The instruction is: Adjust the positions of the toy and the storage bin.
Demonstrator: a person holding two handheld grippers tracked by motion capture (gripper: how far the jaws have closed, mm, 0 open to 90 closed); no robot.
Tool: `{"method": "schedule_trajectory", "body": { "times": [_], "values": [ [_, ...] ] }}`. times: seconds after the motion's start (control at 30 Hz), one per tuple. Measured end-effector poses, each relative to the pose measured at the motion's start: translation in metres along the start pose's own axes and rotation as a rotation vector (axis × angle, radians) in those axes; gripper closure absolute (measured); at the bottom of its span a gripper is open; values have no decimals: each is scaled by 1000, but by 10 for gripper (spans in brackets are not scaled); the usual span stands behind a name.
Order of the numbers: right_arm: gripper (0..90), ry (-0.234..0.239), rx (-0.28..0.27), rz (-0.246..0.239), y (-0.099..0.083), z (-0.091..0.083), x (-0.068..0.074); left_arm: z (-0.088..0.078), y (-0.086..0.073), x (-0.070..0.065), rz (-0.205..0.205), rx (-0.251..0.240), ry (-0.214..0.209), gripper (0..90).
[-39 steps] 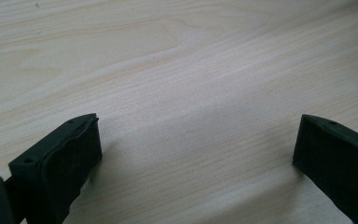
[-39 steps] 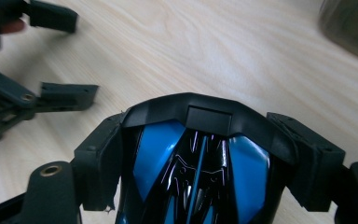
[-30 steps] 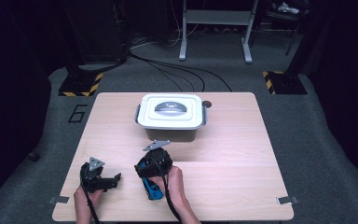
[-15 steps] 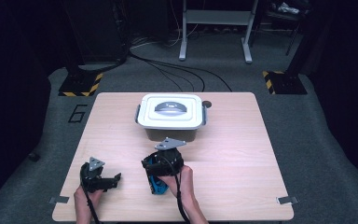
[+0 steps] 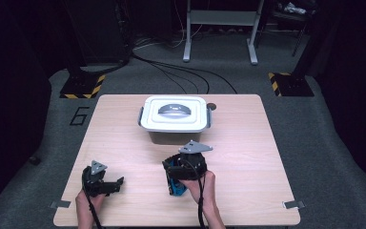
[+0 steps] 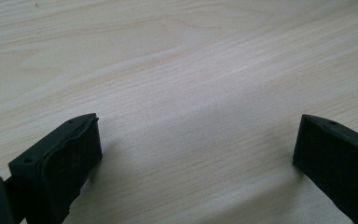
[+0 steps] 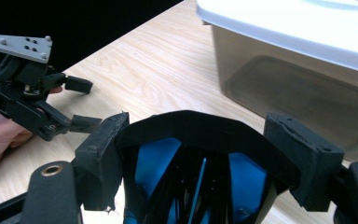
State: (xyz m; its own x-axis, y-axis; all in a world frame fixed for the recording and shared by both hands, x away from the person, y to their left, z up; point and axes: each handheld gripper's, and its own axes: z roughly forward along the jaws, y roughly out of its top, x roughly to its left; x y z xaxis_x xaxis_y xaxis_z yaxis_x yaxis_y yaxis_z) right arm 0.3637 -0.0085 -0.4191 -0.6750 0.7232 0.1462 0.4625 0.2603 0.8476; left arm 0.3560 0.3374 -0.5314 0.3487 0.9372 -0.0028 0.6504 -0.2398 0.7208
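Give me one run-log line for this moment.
right gripper: shut on blue-and-black folded item, near box | left gripper: open, over wooden table | white-lidded plastic box: closed

Ahead of the right gripper (image 5: 178, 164) the lidded box (image 5: 174, 119) blocks the way, the left gripper (image 5: 116, 183) stands well off to its left, and bare table (image 5: 248, 157) lies open to its right.

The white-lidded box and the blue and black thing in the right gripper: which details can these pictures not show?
- Box contents: high view, the lid covers them; right gripper view, the wall is cloudy.
- Blue and black thing: right gripper view, its lower part is cut by the bottom edge; high view, the right gripper and hand cover most of it.
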Motion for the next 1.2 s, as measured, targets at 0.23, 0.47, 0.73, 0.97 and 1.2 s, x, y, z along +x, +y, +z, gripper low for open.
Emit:
{"method": "schedule_trajectory", "body": {
  "times": [0.23,0.47,0.73,0.97,1.2],
  "values": [
    [238,-45,-24,12,-6,-20,-14,0,0,0,-1,-7,0,10],
    [238,-88,-44,32,-12,-39,-30,1,0,0,-1,-7,0,10],
    [239,-133,-59,42,-20,-63,-48,1,0,0,-1,-7,0,10],
    [239,-164,-61,55,-30,-82,-65,0,0,0,0,-7,0,10],
    [239,-217,-47,63,-38,-102,-79,1,0,0,-2,-8,1,10]
  ]
}}
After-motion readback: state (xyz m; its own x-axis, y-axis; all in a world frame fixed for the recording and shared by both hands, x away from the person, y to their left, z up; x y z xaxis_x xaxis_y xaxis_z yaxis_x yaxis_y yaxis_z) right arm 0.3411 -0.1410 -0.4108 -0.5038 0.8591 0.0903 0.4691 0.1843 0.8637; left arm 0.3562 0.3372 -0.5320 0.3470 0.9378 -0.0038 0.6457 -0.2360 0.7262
